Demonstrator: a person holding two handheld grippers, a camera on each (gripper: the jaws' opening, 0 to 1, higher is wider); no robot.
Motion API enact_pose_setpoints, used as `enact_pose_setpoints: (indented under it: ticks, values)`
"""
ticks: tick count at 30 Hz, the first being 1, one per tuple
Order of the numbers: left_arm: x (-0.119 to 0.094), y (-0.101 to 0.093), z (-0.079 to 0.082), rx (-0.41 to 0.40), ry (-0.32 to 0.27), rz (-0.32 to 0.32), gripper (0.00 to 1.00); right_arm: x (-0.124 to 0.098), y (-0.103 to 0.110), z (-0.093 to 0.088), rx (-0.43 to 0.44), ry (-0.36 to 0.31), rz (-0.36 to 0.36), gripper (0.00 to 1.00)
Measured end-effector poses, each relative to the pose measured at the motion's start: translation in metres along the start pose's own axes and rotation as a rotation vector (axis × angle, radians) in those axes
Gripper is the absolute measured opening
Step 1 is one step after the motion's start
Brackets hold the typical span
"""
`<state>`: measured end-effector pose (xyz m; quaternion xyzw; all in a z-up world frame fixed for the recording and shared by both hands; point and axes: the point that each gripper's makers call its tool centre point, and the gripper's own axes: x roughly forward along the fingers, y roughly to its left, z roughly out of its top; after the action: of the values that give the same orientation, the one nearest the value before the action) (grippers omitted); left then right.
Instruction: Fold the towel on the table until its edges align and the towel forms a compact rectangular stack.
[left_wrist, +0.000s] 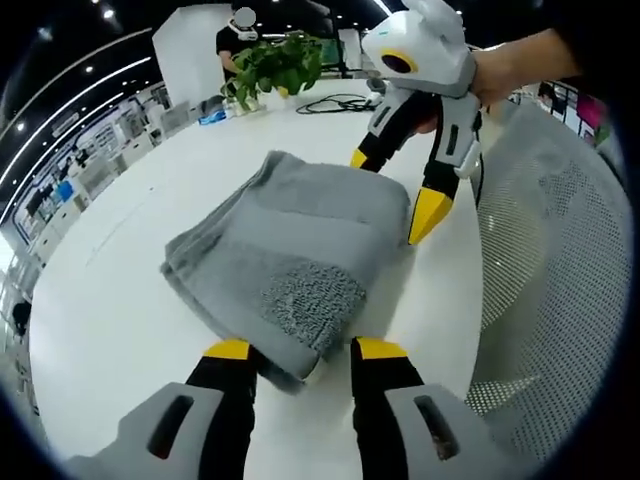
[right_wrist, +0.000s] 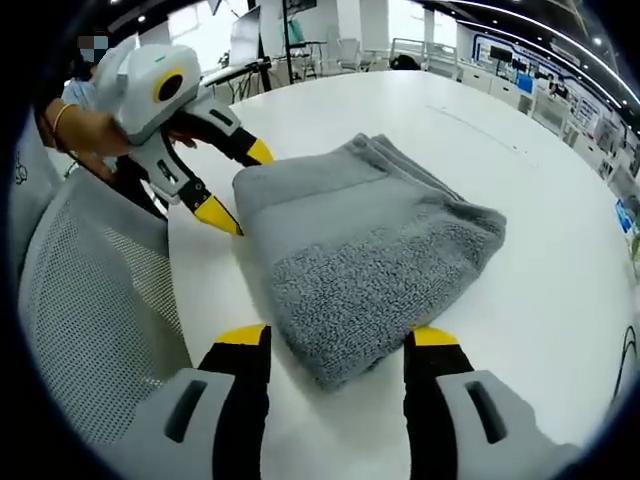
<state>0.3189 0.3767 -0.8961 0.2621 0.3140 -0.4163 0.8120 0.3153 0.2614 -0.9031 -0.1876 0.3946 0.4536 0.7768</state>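
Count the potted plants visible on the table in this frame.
1. A leafy green plant stands at the far edge of the white table in the left gripper view, beyond the folded grey towel. Others may be hidden.

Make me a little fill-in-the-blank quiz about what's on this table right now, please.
1. The towel on the white table is ____ in colour.
2. The towel lies ____, not spread flat.
3. The tips of the left gripper and the right gripper are coloured ____.
4. Both grippers' jaws stand ____.

Missing words: grey; folded; yellow; open
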Motion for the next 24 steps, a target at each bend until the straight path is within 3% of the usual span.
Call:
enact_pose_setpoints:
  ticks: [14, 24]
  values:
    - [0.011, 0.010, 0.000, -0.044, -0.018, -0.013, 0.30, 0.008, -0.017, 0.003, -0.015, 0.001, 0.002, 0.47]
    - [0.030, 0.040, 0.009, -0.073, -0.031, -0.022, 0.27, 0.022, -0.046, 0.017, -0.007, -0.015, -0.030, 0.46]
